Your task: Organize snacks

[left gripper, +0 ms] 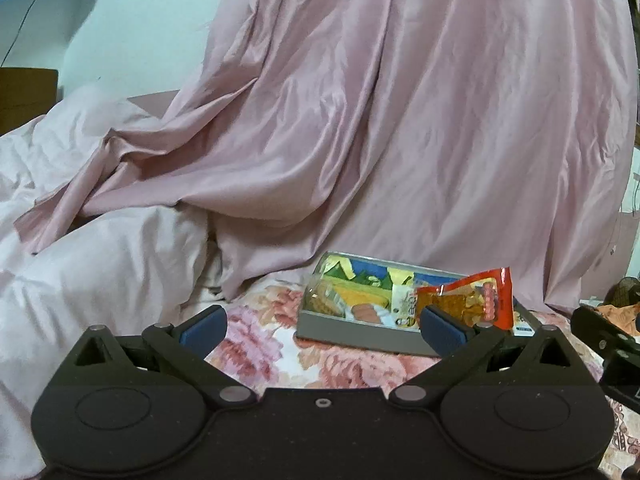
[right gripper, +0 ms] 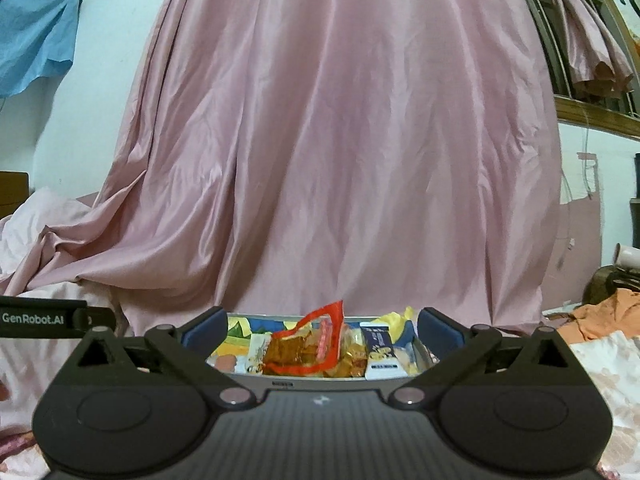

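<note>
A shallow grey box (left gripper: 352,330) full of snack packets lies on a floral bedsheet (left gripper: 272,344). A red-edged packet of brown snacks (left gripper: 480,300) stands up out of its near right end. My left gripper (left gripper: 322,330) is open, low over the sheet, left of and in front of the box. In the right wrist view the same grey box (right gripper: 280,380) sits straight ahead, with the red-edged packet (right gripper: 308,344) in the middle and a white and dark blue packet (right gripper: 382,350) to its right. My right gripper (right gripper: 322,332) is open, its fingers spread either side of the box, holding nothing.
A big pink satin sheet (left gripper: 400,120) hangs right behind the box. A pale pink duvet (left gripper: 88,264) is heaped at the left. Orange cloth (right gripper: 604,316) lies at the right. The other gripper's body (right gripper: 44,318) shows at the left edge.
</note>
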Available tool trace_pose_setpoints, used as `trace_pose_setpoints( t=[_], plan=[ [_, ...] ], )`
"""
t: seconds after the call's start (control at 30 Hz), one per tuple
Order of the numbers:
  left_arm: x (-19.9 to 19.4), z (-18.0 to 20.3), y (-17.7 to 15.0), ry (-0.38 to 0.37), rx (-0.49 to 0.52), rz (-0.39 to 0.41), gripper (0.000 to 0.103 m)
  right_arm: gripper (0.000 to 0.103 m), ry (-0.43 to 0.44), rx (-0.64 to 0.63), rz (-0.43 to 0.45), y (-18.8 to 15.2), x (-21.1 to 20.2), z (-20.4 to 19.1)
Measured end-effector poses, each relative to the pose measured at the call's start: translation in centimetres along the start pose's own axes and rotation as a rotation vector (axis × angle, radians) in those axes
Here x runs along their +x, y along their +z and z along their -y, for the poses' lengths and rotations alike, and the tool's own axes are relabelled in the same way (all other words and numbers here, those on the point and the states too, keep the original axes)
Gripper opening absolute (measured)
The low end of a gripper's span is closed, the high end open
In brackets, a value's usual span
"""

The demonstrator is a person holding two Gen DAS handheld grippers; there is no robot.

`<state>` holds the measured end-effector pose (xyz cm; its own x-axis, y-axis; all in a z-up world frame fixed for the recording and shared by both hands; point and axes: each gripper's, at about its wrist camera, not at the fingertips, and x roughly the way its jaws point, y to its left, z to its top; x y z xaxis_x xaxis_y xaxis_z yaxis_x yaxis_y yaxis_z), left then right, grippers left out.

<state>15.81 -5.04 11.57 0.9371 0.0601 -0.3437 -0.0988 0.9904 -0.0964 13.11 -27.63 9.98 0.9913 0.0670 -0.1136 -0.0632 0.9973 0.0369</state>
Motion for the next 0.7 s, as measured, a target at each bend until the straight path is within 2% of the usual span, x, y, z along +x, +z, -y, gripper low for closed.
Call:
trace_pose_setpoints(
  t=[0.53,0.7],
  plan=[
    [-3.2,-2.7,-3.3,-0.026,0.023,-0.001,0.102,0.103,-0.002,-0.024,-0.083,-3.0,-4.4,-1.2],
    [-4.2,-3.4,-4.4,-0.036,0.04,0.008,0.102,0.103,-0.003,-0.069,-0.104,-4.0,-5.5,-2.2]
  ],
)
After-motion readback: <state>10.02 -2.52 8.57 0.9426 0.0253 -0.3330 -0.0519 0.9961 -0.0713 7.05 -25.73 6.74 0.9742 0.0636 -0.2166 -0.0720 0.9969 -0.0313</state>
